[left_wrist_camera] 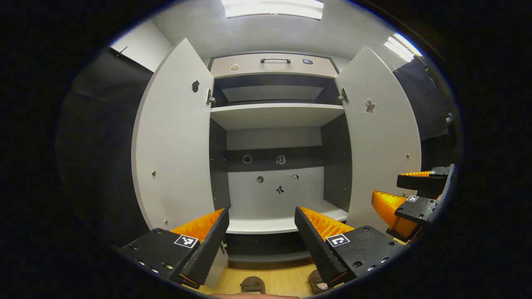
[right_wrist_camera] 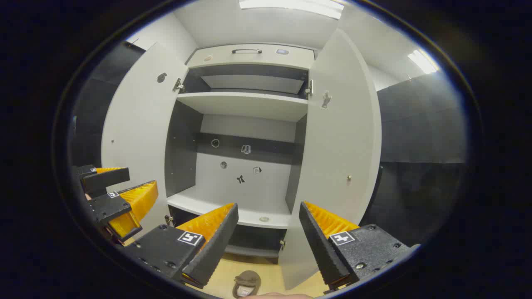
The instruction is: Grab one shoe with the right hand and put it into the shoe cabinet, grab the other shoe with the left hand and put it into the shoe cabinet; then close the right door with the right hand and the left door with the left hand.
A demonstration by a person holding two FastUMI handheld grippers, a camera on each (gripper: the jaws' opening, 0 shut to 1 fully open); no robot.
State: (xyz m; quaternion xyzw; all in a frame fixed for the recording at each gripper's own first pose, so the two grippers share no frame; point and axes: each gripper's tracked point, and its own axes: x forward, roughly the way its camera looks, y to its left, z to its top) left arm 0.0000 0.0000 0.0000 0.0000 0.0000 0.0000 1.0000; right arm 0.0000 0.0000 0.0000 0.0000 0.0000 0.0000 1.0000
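Left gripper (left_wrist_camera: pixel 262 220), held level and aimed into the cabinet: wedge-shaped fingers (left_wrist_camera: pixel 208 232) with ribbed inner faces stand wide apart, nothing between them. Right gripper (right_wrist_camera: pixel 268 216), same pose beside it: fingers (right_wrist_camera: pixel 328 232) likewise spread and empty; it also appears at the right edge of the left gripper view (left_wrist_camera: pixel 409 195), just as the left gripper appears at the left edge of the right gripper view (right_wrist_camera: pixel 112 195).

Below the fingertips, on a pale wood-grain floor (left_wrist_camera: pixel 278 280), lie two brown shoes, one rounded toe (left_wrist_camera: pixel 252 285) near centre, the other (left_wrist_camera: pixel 319 282) partly hidden behind the finger.

Beyond: the shoe cabinet (left_wrist_camera: pixel 274 116), smooth matt white panels on a dark carcass. Left door (left_wrist_camera: pixel 174 141) and right door (left_wrist_camera: pixel 382 137) both swung open. Lower shelf (left_wrist_camera: pixel 286 222) flat and bare; small stickers dot the back panel (left_wrist_camera: pixel 274 182). A drawer with a dark bar handle (left_wrist_camera: pixel 275 60) tops the unit.
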